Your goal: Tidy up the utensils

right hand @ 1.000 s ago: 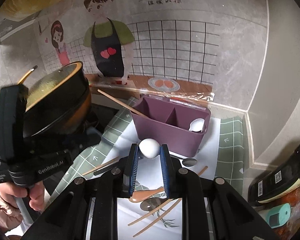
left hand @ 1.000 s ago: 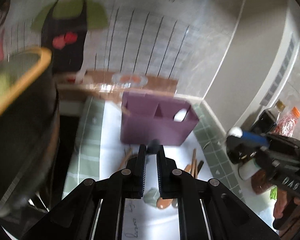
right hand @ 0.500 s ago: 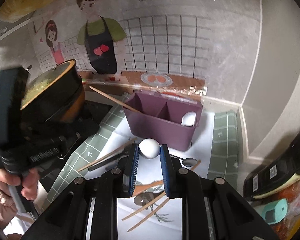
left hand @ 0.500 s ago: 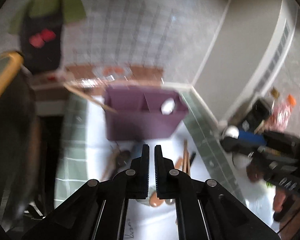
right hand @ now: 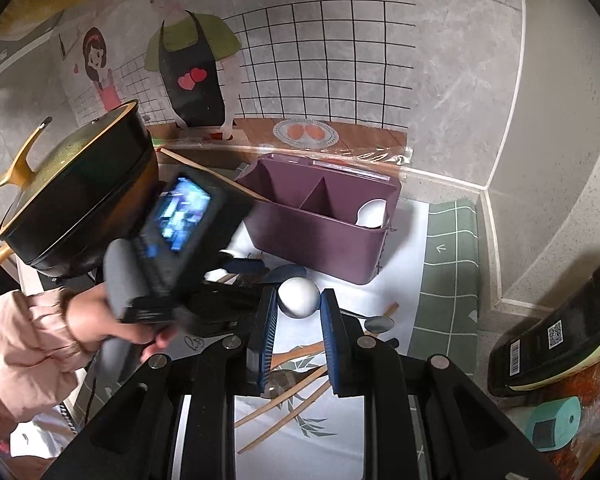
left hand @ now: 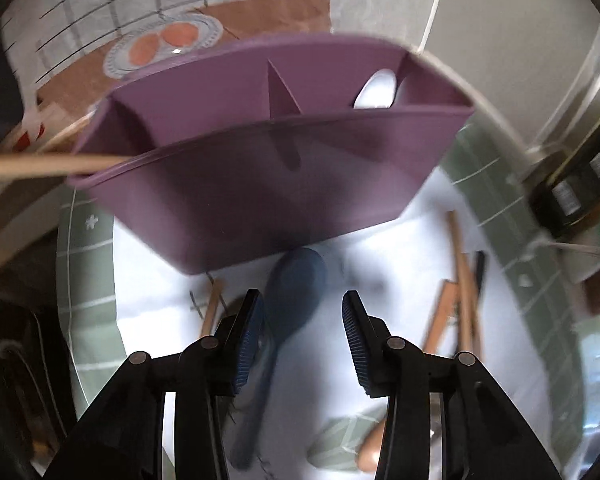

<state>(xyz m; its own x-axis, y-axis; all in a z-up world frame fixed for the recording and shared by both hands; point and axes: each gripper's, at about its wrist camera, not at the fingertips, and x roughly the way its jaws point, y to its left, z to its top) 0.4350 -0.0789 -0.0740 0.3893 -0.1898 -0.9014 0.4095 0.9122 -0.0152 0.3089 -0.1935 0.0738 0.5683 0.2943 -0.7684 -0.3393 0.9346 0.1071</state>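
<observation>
The left gripper is now standing wide open, where half a second ago its fingers were nearly together, and it is closing in low on the dark blue spoon lying in the lower centre of its view, just in front of the purple organizer. The spoon's bowl is sitting between the spread fingertips, its handle running down toward the bottom edge; nothing is gripped yet. That opening reads as the start of a pick, so this spoon is likely the next utensil headed for a compartment.

The right gripper is holding a white spoon, its bowl pinched between the blue pads in the centre of that view, as it was a second ago. Another white spoon is already resting in the organizer's right compartment. Wooden chopsticks and a metal spoon are lying loose on the mat at lower centre, waiting to be sorted
</observation>
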